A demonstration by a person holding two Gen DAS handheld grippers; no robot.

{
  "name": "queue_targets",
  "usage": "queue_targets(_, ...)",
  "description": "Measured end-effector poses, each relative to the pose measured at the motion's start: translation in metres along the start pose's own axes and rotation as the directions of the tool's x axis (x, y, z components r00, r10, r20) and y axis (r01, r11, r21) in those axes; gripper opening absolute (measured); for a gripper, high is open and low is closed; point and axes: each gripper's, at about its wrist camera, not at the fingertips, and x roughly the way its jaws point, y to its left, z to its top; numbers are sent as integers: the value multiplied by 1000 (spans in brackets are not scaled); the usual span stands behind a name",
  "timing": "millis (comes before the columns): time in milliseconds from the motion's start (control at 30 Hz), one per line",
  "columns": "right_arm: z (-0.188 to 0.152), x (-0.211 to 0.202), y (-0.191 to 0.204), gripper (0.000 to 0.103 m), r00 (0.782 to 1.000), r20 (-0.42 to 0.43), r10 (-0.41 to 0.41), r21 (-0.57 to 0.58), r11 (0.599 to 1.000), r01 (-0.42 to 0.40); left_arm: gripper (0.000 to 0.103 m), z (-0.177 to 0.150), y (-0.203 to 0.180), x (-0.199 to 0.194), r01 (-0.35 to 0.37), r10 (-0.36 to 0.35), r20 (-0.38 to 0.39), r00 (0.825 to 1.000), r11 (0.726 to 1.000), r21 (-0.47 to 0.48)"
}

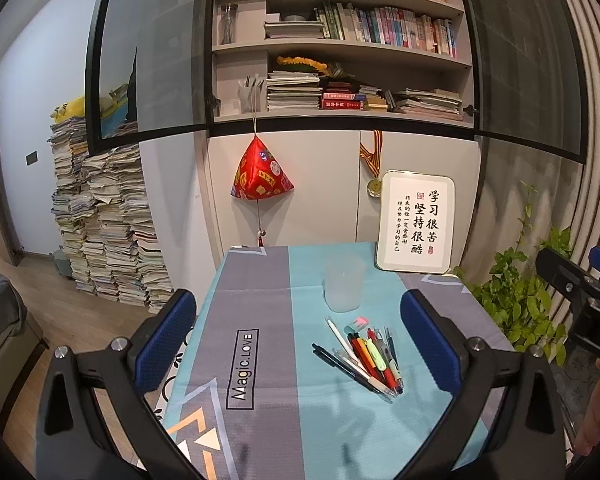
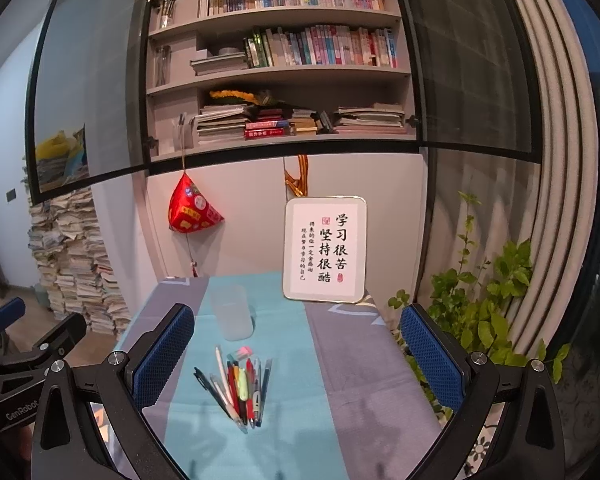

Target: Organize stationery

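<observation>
The left gripper (image 1: 298,344) is hovering with fingers spread wide and empty; the pens (image 1: 362,360) are lying ahead, right of its centre, long axes running away toward the frosted cup (image 1: 342,284). The right gripper (image 2: 298,356), equally spread and empty, is facing them left of centre. The tablecloth (image 2: 352,364) around is lying bare.

Desk (image 2: 360,360) bare toward the near edge; pens (image 2: 240,388) lie mid-desk, cup (image 2: 231,312) just behind, framed sign (image 2: 325,249) blocking the far side.
</observation>
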Motion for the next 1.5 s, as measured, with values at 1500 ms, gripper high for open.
queue_targets(1500, -1, 31, -2, 103, 998, -61, -9, 14, 1000, 10, 102, -7, -5, 22, 7, -7, -22, 1000, 1000, 0)
